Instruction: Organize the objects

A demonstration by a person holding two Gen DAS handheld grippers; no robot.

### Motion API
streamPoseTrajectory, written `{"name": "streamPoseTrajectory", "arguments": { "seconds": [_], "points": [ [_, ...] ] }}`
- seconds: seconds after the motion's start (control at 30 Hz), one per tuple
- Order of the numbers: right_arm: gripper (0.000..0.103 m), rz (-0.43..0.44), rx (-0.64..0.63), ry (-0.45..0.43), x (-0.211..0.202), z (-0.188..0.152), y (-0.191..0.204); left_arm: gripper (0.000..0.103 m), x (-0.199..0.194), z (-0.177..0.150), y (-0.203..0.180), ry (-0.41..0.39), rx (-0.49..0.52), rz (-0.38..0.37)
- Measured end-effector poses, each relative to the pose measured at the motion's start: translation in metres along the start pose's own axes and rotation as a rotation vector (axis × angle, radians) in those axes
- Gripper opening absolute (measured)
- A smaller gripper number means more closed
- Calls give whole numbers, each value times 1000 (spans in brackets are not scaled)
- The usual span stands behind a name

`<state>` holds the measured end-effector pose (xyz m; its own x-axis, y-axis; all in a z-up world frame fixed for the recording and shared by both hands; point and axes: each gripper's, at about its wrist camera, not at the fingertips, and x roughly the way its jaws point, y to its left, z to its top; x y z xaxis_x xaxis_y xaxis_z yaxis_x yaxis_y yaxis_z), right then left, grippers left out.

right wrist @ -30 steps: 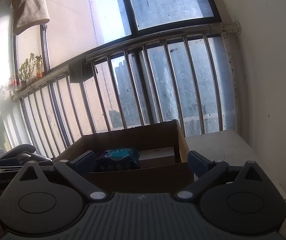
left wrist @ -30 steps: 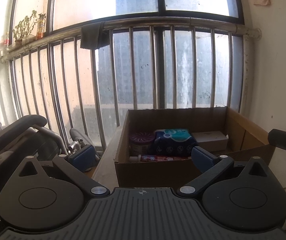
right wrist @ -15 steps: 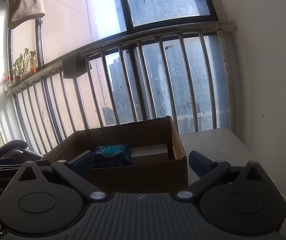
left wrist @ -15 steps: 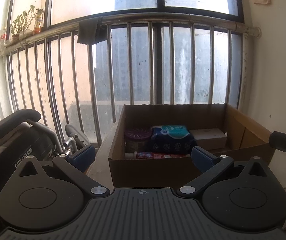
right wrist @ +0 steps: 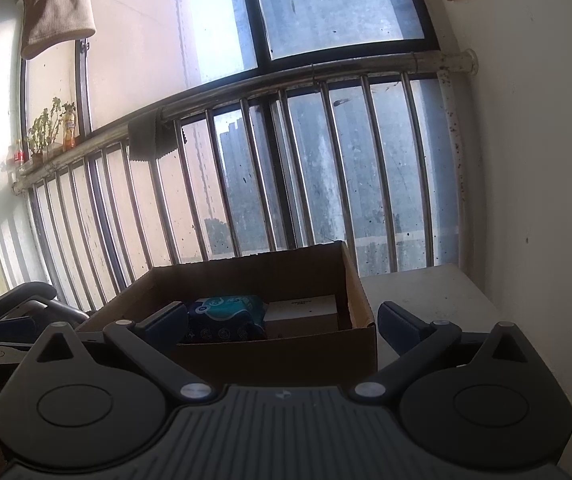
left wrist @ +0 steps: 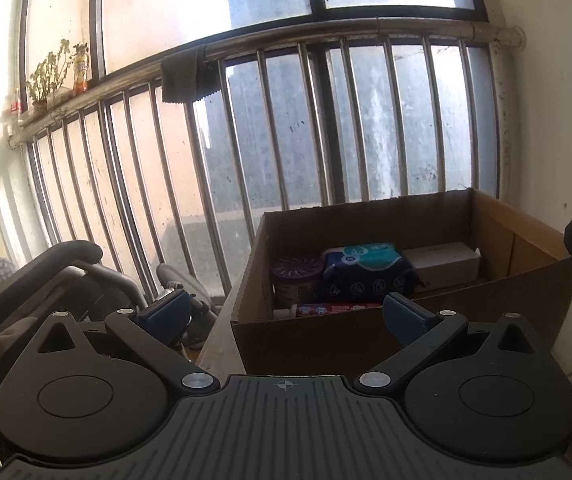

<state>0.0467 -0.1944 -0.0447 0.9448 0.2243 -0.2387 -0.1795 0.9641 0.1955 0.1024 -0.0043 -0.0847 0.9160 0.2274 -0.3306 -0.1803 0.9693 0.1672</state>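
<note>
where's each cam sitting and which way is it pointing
Left wrist: on the left gripper, facing the cardboard box and window bars; open fingers show.
Right wrist: on the right gripper, right of the other, same box, bare tabletop; open fingers show.
Shared: box, blue pack, white carton.

Right gripper (right wrist: pixel 284 322) spread wide, empty, facing cardboard box (right wrist: pixel 286 354) on white table (right wrist: pixel 425 292); blue tissue pack (right wrist: pixel 228 316) beside white carton (right wrist: pixel 301 312) inside; window bars (right wrist: pixel 246 184) behind.

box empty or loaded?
Loaded. The box holds a tissue pack, a purple-lidded jar, a white carton and a red tube.
</note>
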Motion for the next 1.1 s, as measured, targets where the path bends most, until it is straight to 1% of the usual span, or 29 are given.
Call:
{"name": "streamPoseTrajectory", "arguments": {
  "seconds": [0.13, 0.23, 0.33, 0.43, 0.63, 0.73, 0.97, 1.1],
  "points": [
    [103, -6, -5, 1, 1, 0, 1, 103, 0, 0, 2, 6, -20, -34],
    [103, -7, -7, 0, 1, 0, 2, 103, -1, -1, 3, 3, -26, -38],
    [103, -10, -8, 1, 1, 0, 2, 103, -1, -1, 3, 4, -25, -24],
    [103, -14, -8, 3, 2, 0, 3, 103, -1, -2, 1, -4, -7, 24],
    [103, -15, -10, 10, 2, -1, 4, 103, 0, -3, 2, 3, -28, -22],
    [103, -16, -11, 13, 2, -2, 4, 103, -1, -3, 1, 3, -18, -14],
    [103, -20, -13, 18, 4, -3, 4, 103, -1, -3, 5, 2, -36, -32],
    [103, -24, -19, 22, 5, -4, 5, 103, -3, -3, 5, -6, -32, -27]
  ]
}}
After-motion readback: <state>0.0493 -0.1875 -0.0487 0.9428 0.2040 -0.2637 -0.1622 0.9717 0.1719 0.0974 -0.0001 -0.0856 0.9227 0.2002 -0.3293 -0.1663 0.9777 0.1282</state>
